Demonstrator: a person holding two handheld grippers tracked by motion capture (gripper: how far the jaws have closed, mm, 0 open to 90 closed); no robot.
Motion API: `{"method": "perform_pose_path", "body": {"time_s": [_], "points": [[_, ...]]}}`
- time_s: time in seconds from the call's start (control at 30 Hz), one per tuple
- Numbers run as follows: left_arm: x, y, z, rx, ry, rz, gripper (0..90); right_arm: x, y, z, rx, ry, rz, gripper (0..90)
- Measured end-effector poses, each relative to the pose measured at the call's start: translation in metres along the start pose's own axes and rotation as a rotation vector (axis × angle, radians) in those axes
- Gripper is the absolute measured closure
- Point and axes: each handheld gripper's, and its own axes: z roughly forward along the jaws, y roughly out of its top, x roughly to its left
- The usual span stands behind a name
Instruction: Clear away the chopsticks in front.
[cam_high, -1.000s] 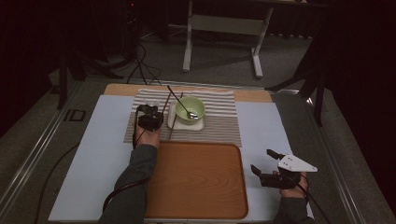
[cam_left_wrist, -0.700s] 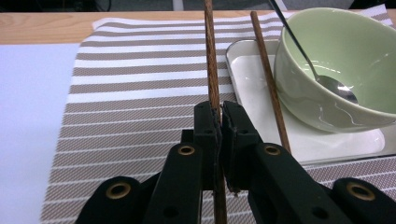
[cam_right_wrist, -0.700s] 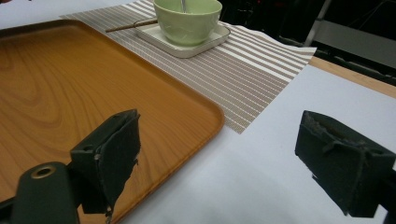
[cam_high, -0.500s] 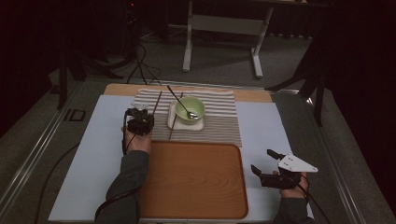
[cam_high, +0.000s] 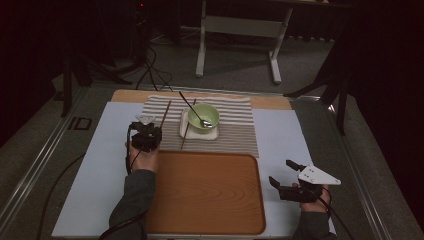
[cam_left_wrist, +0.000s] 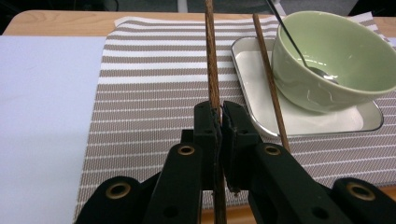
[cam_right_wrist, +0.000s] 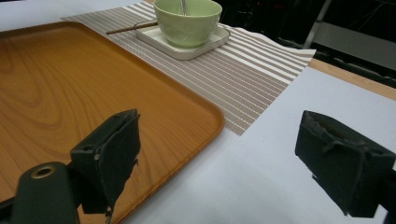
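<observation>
Chopstick (cam_left_wrist: 212, 60) pinched in left gripper (cam_left_wrist: 218, 116), right gripper (cam_right_wrist: 219, 154) agape

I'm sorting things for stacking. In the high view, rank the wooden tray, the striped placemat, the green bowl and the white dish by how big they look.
Largest to smallest:
1. Wooden tray, though it lies nearer the camera
2. Striped placemat
3. White dish and green bowl: too alike to rank

The high view is dim, the room beyond the table (cam_high: 90, 165) nearly black, and its detail is soft. The left gripper view is evenly bright and sharp, with a small glint inside the green bowl (cam_left_wrist: 334, 60). In the right gripper view the near claw pads (cam_right_wrist: 112, 154) are blurred and the tray (cam_right_wrist: 70, 93) shows a mild sheen.
</observation>
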Motion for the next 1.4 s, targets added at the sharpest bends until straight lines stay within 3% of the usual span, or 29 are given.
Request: {"method": "perform_pose_path", "body": {"time_s": [0.3, 0.8, 1.17, 1.4], "points": [[0.002, -0.017, -0.014, -0.018, 0.004, -0.042, 86.0, 0.001, 0.0, 0.0, -0.003, 0.0, 0.002, 13.5], [-0.007, -0.038, -0.043, -0.063, 0.043, -0.028, 86.0, 0.001, 0.001, 0.001, -0.006, 0.0, 0.0, 13.5], [-0.002, -0.066, -0.059, -0.075, 0.055, -0.081, 85.9, 0.002, 0.001, 0.001, -0.008, 0.003, -0.003, 13.5], [-0.003, -0.08, -0.07, -0.075, 0.06, -0.092, 85.9, 0.002, 0.001, 0.001, -0.008, 0.005, -0.004, 13.5]]}}
